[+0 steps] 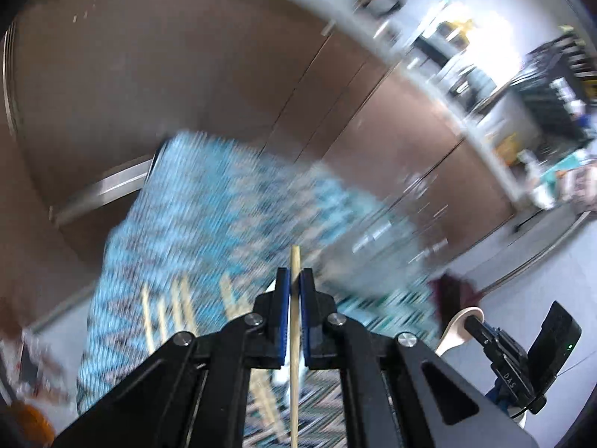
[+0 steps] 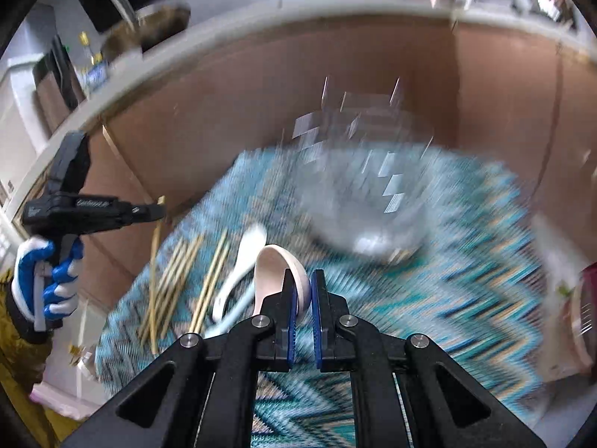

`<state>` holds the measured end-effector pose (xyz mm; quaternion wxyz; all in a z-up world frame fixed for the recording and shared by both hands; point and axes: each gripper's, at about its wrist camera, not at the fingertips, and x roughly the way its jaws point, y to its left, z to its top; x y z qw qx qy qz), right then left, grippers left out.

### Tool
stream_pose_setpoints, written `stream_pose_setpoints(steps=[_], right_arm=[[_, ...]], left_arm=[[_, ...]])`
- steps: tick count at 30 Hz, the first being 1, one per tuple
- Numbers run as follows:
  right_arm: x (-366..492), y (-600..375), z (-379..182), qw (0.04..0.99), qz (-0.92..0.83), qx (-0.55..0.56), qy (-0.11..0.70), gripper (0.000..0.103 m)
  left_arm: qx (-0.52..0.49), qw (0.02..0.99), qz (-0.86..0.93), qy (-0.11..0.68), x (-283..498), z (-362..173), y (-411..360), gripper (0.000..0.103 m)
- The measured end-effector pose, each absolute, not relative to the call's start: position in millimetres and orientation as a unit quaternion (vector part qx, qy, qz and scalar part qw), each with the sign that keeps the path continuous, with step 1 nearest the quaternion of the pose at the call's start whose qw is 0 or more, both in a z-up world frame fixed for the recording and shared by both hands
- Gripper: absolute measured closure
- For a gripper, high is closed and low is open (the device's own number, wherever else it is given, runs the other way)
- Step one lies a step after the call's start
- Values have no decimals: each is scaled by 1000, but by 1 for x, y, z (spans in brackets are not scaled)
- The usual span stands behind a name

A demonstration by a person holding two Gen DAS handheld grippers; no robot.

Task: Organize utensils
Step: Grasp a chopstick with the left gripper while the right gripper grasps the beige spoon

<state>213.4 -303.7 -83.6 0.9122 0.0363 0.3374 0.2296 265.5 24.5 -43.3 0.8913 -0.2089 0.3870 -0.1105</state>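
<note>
In your left wrist view, your left claw (image 1: 295,280) is clamped on a single wooden chopstick (image 1: 294,321), whose tip pokes out past the blue pads (image 1: 285,313) and whose shaft runs back under the camera. Below it lies the teal zigzag mat (image 1: 209,201), badly blurred, with more loose chopsticks (image 1: 175,313) lying toward its near left edge. At the lower right your right claw (image 1: 471,322) shows from the side, gripping a pale spoon (image 1: 460,326). In your right wrist view, your right claw (image 2: 303,291) is closed on the bowl end of that pale spoon (image 2: 272,272), held above the mat (image 2: 447,298). A white spoon (image 2: 238,272) lies on the mat just left of it, and beside that the scattered chopsticks (image 2: 175,280) spread toward the mat's left edge. A clear glass container (image 2: 369,205) stands, blurred, toward the mat's far side. At the left, your gloved hand (image 2: 44,280) holds the left claw (image 2: 160,211) with the chopstick (image 2: 158,231) in its tip.
</note>
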Motion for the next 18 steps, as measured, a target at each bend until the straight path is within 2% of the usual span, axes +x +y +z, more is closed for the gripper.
stream_pose_setpoints(steps=[5,9,12,18], right_arm=[[204,-317,-8,963,143,-5,227,96],[218,-311,23,982,76,-45,167,96],[238,-302,25,986,39,-73,143,96],[283,-290,-8,983,7,-106,150,96]], left_arm=[[-206,931,-140,268,273,35,-1,98],[-217,945,-155,188,294,78,-25,98],[-214,953,-149,151,315,85,-44,98],[-173,967,-123,139,354,46,-92,98]])
